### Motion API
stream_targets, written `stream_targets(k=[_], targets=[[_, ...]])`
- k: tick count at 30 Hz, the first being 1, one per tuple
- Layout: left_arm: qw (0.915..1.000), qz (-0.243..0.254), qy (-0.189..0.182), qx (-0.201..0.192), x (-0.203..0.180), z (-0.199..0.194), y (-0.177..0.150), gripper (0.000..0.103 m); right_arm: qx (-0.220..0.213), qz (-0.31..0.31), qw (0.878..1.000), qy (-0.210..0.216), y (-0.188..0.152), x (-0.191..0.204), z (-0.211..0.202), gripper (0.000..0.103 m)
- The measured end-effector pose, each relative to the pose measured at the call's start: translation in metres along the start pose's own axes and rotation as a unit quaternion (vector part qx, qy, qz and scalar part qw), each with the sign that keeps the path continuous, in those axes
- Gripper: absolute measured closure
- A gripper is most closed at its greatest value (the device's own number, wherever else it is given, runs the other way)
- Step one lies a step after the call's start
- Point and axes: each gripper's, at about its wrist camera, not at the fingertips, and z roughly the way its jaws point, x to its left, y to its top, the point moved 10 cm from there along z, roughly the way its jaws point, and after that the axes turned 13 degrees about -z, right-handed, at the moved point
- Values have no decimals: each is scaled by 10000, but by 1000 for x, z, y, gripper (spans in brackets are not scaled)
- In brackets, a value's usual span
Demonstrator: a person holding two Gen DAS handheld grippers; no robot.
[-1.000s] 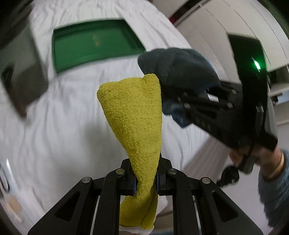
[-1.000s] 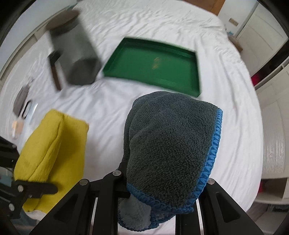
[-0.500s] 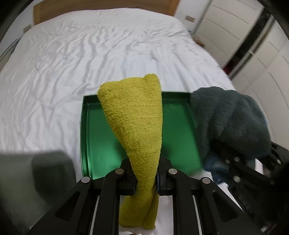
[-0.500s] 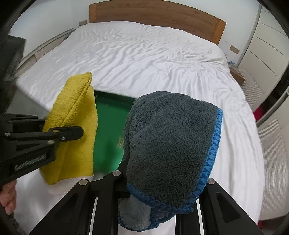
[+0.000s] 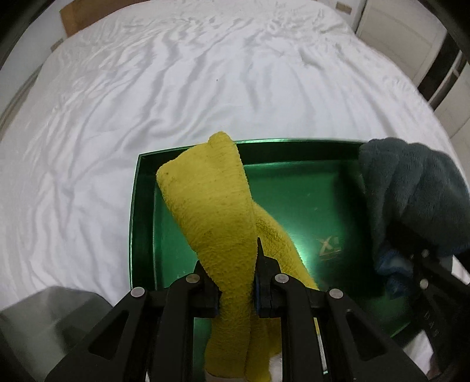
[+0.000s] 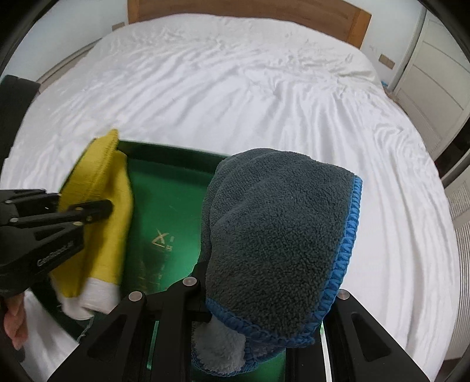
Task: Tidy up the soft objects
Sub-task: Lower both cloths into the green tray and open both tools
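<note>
Left wrist view only: blurred grey object [image 5: 50,317] at lower left on white wrinkled bedsheet [image 5: 147,88]. Right wrist view only: wooden headboard [image 6: 249,11], bare hand [image 6: 14,317] behind left gripper [image 6: 97,210]. Left gripper [image 5: 236,286] clamped on yellow terry towel [image 5: 211,211], folded, white end hanging, over left part of green glossy tray [image 5: 141,223]. Right gripper [image 6: 264,296] clamped on grey fleece cloth [image 6: 279,223], blue stitched edging, bunched over tray's right part [image 6: 170,188].
</note>
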Motion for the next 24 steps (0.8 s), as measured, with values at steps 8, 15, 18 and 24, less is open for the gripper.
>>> stream_targets(k=[8,15,18,24], targets=[[9986,262,427,-147,-5,8,11,88,200,-61,9998,-36,18,-3,30,75],[9978,312,498,-291,-7,-7,9,72,52,90,9999,6,15,-8,6,52],[9972,361,540,-375,-10,-14,10,56,45,113,9999,-34,13,-8,-2,42],[9950,378,671,-634,-7,-34,15,47,-26,213,9997,-69,9,-9,-14,40]])
